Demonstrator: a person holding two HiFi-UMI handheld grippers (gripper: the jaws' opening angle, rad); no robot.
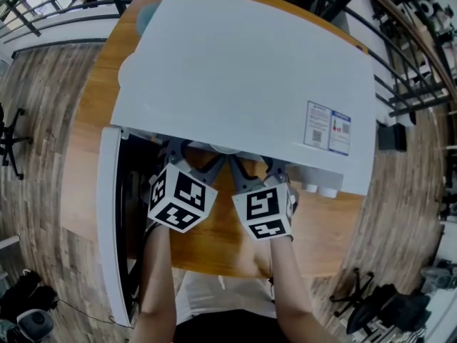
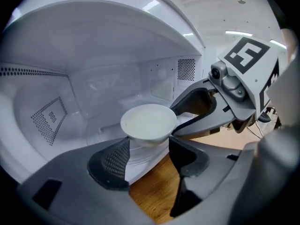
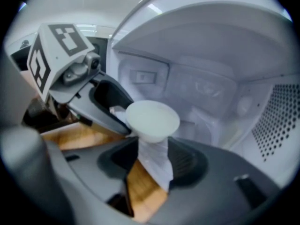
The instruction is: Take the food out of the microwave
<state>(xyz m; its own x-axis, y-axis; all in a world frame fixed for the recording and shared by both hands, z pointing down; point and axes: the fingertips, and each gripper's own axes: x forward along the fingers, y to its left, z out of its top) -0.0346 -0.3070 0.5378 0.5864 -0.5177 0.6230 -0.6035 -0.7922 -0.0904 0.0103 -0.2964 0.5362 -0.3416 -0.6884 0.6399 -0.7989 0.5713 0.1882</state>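
A white bowl [image 2: 149, 122] with pale contents hangs at the mouth of the white microwave [image 1: 243, 70], over the front edge of its floor. My left gripper [image 2: 147, 149] is shut on the bowl's lower part. My right gripper [image 3: 152, 156] grips the same bowl [image 3: 152, 120] from the other side. In the head view both grippers, left [image 1: 196, 156] and right [image 1: 257, 166], reach side by side under the microwave's top. Only a sliver of the bowl [image 1: 227, 150] shows there. The cavity behind the bowl looks bare.
The microwave door [image 1: 111, 220] stands swung open at the left, beside my left arm. The oven sits on a wooden table [image 1: 214, 241], with bare wood below the grippers. Chairs and railings surround the table on the plank floor.
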